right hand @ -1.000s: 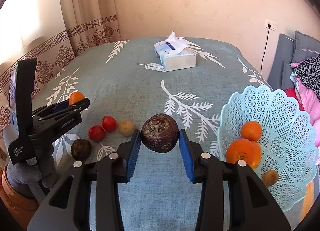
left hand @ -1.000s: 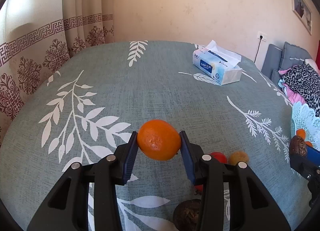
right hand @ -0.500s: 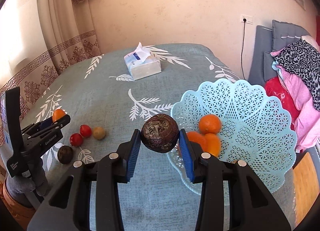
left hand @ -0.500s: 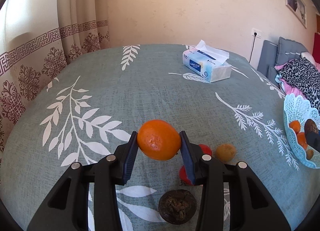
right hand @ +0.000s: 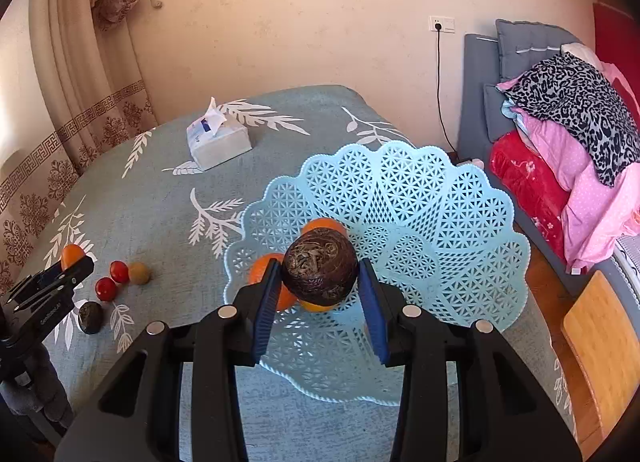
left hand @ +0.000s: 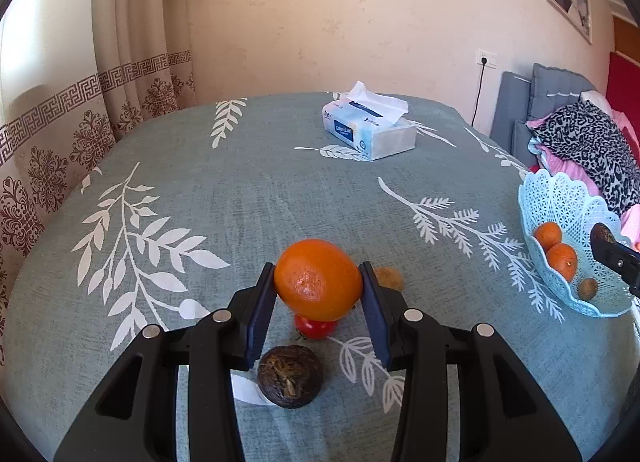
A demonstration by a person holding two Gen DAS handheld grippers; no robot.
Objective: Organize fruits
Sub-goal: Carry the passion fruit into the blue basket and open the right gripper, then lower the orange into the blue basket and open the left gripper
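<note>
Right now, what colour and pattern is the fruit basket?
Light blue plastic basket, openwork lattice with a scalloped rim. Clearest in the right wrist view.

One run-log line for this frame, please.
left gripper: shut on orange, above table | right gripper: shut on dark fruit, over basket | loose: four fruits

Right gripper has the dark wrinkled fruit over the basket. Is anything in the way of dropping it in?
No barrier shows. The right gripper holds the dark wrinkled fruit above the light blue lattice basket. Directly beneath it lie the oranges already in the basket, so it may land on them; the basket's right side is bare.
</note>
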